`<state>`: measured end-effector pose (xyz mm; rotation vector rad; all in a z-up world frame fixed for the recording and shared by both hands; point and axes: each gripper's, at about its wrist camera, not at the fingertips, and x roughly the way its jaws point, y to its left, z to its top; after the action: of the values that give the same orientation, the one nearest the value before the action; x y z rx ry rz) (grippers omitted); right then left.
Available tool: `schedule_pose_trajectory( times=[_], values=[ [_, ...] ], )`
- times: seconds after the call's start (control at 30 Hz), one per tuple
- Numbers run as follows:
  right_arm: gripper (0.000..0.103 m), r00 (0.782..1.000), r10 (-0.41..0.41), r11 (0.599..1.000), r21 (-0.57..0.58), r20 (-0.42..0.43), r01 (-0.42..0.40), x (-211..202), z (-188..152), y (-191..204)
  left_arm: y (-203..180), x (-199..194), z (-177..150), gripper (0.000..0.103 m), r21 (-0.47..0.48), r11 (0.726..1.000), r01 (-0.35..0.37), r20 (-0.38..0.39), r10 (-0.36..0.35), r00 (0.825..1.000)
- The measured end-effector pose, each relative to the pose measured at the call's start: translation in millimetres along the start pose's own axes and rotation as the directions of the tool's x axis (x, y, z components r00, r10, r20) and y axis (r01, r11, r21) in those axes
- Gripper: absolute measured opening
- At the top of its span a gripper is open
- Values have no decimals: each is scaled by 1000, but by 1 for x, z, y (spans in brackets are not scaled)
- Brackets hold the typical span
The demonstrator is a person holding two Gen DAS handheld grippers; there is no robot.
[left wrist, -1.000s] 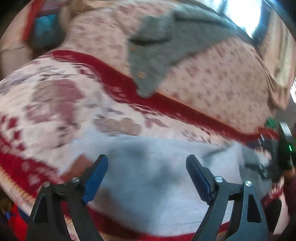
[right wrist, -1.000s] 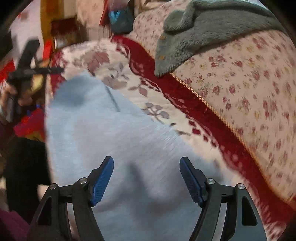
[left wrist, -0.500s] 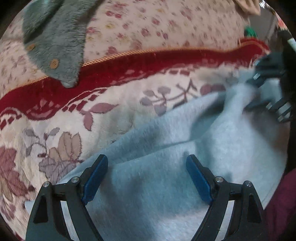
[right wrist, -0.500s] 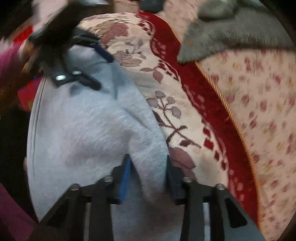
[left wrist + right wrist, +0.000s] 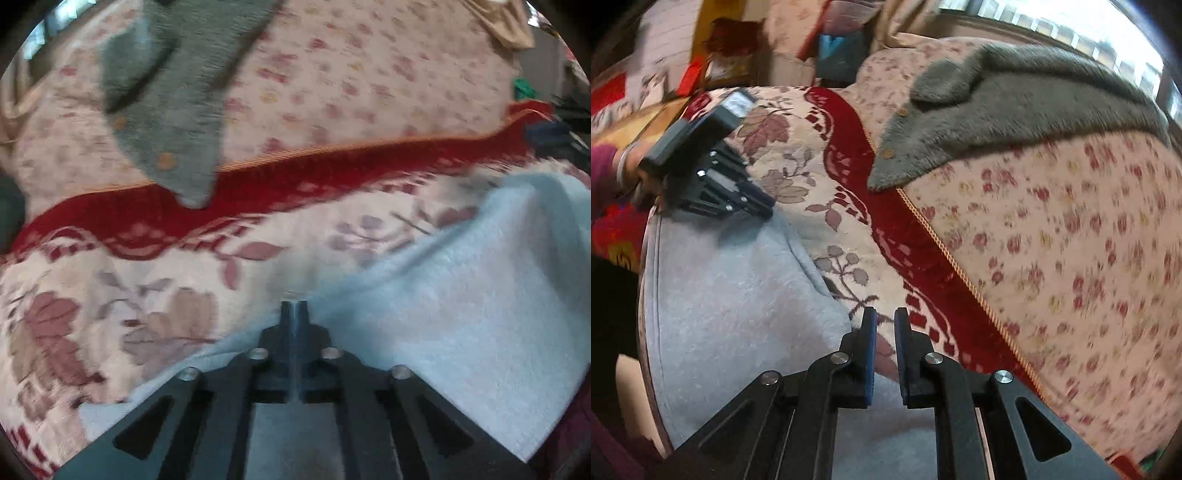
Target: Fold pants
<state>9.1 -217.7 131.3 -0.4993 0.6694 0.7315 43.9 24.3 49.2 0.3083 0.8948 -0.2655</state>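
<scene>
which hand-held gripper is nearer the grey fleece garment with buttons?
Hard to call, roughly equal. The left hand-held gripper and the right hand-held gripper both sit at the far edge of the grey pants, across the red band from the fleece garment.

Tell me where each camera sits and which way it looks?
Left wrist view: on the left gripper, looking down along its shut fingers at the pale blue pants on the flowery blanket.
Right wrist view: on the right gripper, looking down across the pants; a hand holds the left gripper.
Both show the grey sweater.
</scene>
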Motion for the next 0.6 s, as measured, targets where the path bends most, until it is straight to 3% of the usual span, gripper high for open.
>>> schedule_pose_trajectory(
  times=[0.13, 0.23, 0.27, 0.3, 0.33, 0.37, 0.47, 0.6],
  values=[
    [14, 999, 1, 991, 132, -32, 4, -1, -12, -11, 12, 9, -6, 0, -76, 997, 4, -31, -6, 999],
    [16, 988, 153, 940, 308, -7, -143, 1, -36, -17, 7, 4, -8, 2, -98, 995, 27, -17, -29, 999],
    [23, 984, 177, 934, 322, -33, -157, 8, -43, -11, 4, 1, -7, 9, -112, 993, 43, -5, -44, 999],
    [40, 984, 168, 940, 311, -59, -142, 13, -47, -6, 1, -6, -5, 17, -129, 990, 63, 18, -62, 998],
    [52, 985, 151, 949, 293, -85, -120, 22, -51, 2, -3, -10, -4, 43, -139, 987, 82, 32, -79, 996],
    [70, 986, 132, 952, 289, -99, -99, 31, -55, 8, -8, -15, -2, 62, -148, 983, 107, 48, -101, 994],
    [72, 984, 75, 949, 315, -165, -19, 65, -65, 12, -32, -29, 6, 63, -135, 977, 164, 78, -154, 985],
    [75, 989, 95, 892, 451, -117, -32, 52, -77, 2, -69, -39, 12, 65, -105, 970, 219, 77, -212, 974]
  ],
)
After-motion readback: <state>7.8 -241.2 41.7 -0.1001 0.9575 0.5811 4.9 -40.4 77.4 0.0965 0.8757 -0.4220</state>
